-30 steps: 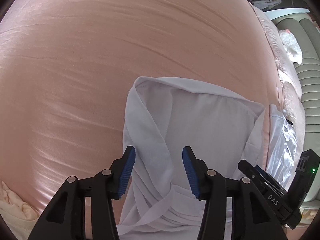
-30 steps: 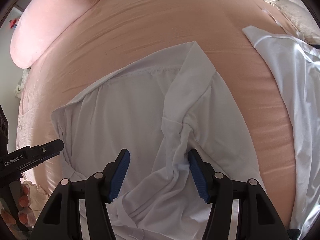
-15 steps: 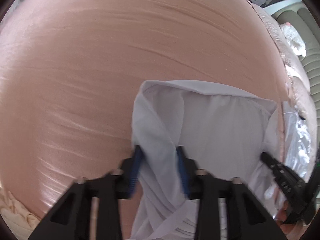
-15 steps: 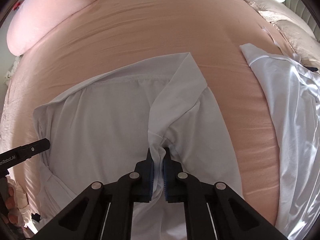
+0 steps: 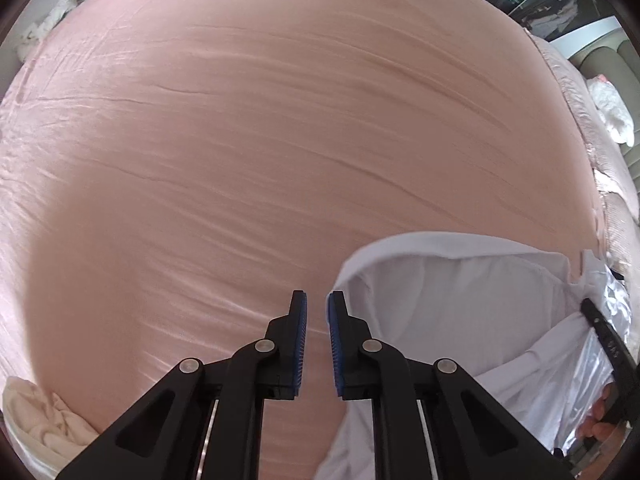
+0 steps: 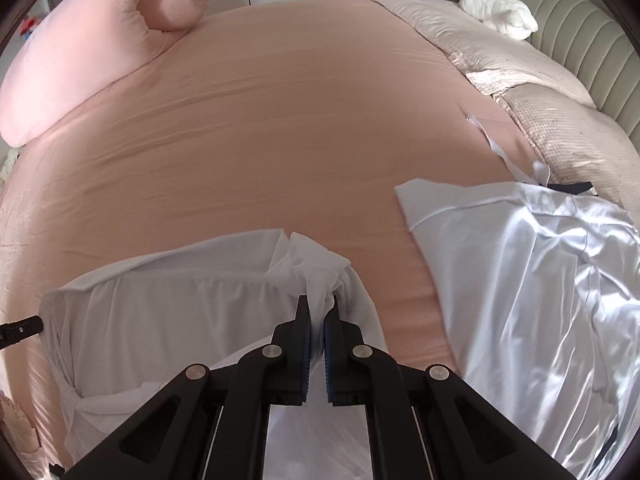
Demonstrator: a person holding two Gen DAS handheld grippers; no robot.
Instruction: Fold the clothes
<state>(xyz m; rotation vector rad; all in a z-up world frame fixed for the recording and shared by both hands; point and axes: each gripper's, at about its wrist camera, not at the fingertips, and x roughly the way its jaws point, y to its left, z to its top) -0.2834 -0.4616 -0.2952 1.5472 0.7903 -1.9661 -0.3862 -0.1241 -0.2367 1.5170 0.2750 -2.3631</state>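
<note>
A white garment (image 6: 172,320) is spread on the near part of a bed with a pink sheet (image 6: 304,120), its upper edge folded over and its right corner gathered into a bunch. That bunch is pinched between the blue-padded jaws of the right gripper (image 6: 317,312), which have just been closing, and the cloth is drawn up into a small peak above the pads. In the left wrist view the same garment (image 5: 460,312) is seen at the lower right, and the left gripper (image 5: 317,308) is found at its left edge; its jaws have just been closing and are pressed nearly together, with pink sheet showing in the narrow gap between the tips, so that no cloth can be told between them. A second, shinier white garment (image 6: 532,280) is laid just to the right, apart from the first. A pink pillow (image 6: 100,40) is placed at the far left and a white soft toy (image 6: 500,12) at the far right, beside a padded headboard (image 6: 580,28).
</note>
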